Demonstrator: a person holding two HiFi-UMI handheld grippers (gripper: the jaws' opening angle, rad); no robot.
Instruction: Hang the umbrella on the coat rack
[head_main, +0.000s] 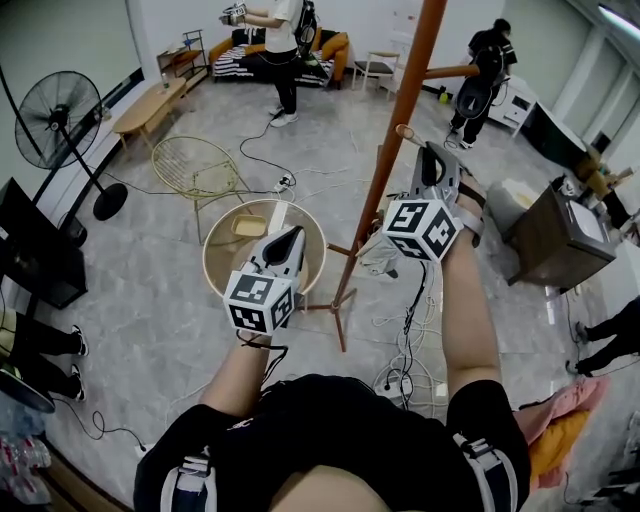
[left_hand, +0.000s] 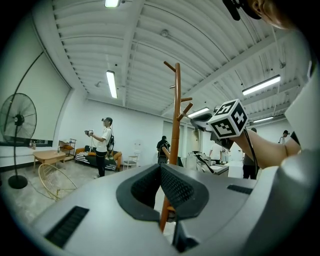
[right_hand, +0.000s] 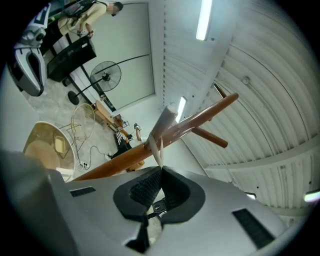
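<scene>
Head view: two hand-held grippers work beside the coat rack (head_main: 398, 120).
The left hand-held gripper (head_main: 294, 236) is closed and empty; the right hand-held gripper (head_main: 430, 152) pinches the pale strap (right_hand: 158, 149), and the grey umbrella (head_main: 382, 258) hangs just below it.
</scene>
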